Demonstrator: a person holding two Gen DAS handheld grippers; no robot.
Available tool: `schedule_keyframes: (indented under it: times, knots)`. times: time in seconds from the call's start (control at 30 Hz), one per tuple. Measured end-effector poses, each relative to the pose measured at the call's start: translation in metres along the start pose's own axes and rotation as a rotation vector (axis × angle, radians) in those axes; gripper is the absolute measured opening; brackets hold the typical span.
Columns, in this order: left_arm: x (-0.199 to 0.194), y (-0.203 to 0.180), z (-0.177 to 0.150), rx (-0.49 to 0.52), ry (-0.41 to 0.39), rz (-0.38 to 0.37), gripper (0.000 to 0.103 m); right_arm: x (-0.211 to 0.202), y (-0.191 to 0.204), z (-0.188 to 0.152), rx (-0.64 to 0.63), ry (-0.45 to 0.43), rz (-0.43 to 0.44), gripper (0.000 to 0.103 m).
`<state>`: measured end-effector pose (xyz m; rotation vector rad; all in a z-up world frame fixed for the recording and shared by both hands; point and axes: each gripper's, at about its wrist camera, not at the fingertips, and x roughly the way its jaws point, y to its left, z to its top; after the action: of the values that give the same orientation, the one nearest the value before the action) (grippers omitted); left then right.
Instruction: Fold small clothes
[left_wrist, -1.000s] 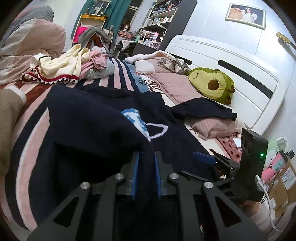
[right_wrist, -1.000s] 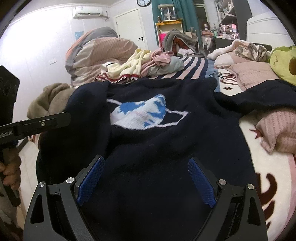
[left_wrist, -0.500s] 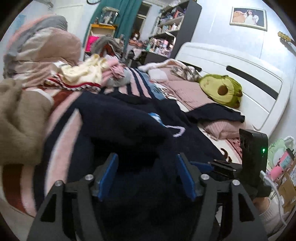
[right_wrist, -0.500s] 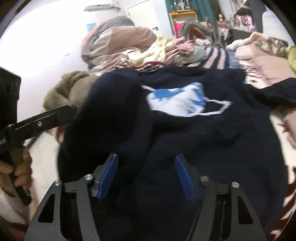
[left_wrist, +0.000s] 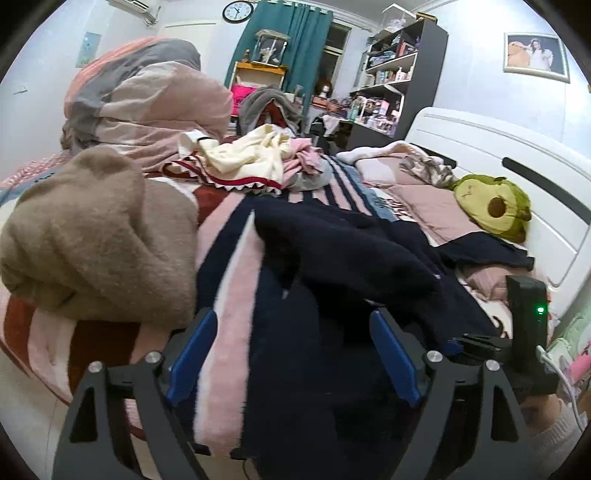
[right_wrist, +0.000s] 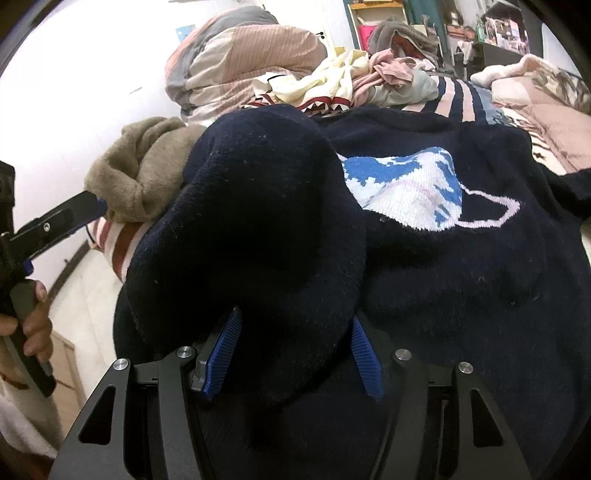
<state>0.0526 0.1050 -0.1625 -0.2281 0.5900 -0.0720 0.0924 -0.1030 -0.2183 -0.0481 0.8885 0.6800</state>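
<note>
Left claw (left_wrist: 291, 363) let go a second ago, jaws opening, nothing pinched. Right claw (right_wrist: 293, 356) closing on navy sweater (right_wrist: 461, 280) sleeve bunch, on bed beside tan sweater (left_wrist: 92, 243). Sleeve handed over; fold-in likely next.

Navy sweater (right_wrist: 461, 266) with blue-white motif lies on a pink, navy-striped blanket (left_wrist: 229, 321) beside a tan garment (left_wrist: 96, 240).

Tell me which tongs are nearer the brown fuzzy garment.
Left. The left tongs are opening just beside the brown fuzzy garment; the right tongs are closing on the navy sweater, farther away.
</note>
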Motion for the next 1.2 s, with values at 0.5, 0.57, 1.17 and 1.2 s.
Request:
schedule_keyframes:
  times: [0.5, 0.57, 1.17, 1.2]
  knots:
    - [0.010, 0.004, -0.004, -0.006, 0.040, 0.065, 0.083, -0.060, -0.001, 0.026, -0.134, -0.109, -0.135, 0.004]
    - [0.011, 0.003, -0.004, 0.000, 0.045, 0.071, 0.083, -0.077, -0.011, 0.034, -0.135, -0.120, -0.162, 0.004]
    - [0.062, -0.021, -0.016, 0.058, 0.195, 0.138, 0.087, -0.043, -0.087, 0.017, 0.005, 0.053, -0.181, 0.031]
    - [0.066, -0.023, -0.017, 0.059, 0.204, 0.137, 0.087, -0.042, -0.090, 0.013, 0.017, 0.056, -0.166, 0.034]
